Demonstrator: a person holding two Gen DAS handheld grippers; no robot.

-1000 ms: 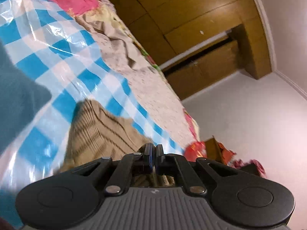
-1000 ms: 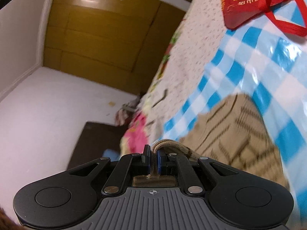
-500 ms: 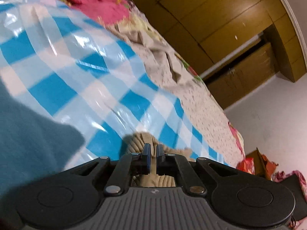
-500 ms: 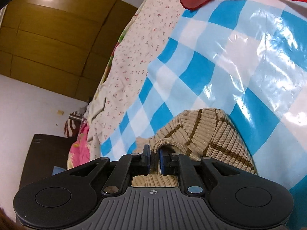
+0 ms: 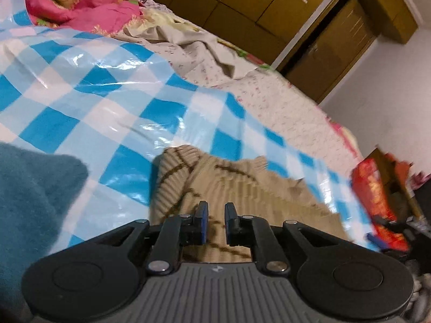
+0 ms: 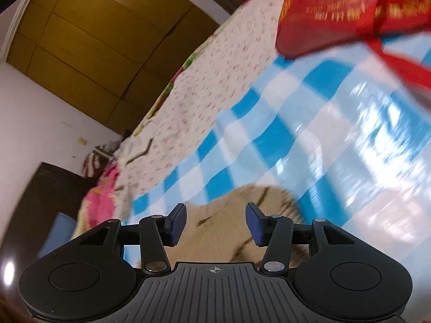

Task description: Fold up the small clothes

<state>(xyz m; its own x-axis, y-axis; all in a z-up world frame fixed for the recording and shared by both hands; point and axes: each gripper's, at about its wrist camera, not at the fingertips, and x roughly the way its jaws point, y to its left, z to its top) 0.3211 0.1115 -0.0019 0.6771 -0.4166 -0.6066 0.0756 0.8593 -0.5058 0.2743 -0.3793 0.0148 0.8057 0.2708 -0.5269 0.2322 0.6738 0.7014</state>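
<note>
Having lowered the beige striped sweater (image 5: 221,188) onto the blue checked sheet (image 5: 80,102), I am opening my left gripper (image 5: 215,222) and right gripper (image 6: 216,222), both releasing it, completing this fold; next needs regrasping an edge.

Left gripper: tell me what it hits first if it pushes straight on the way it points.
Most likely the tan striped knit garment. The left gripper, jaws opening with nothing pinched, aims down over it; the blue checked plastic sheet lies beyond. Depth is unclear.
</note>
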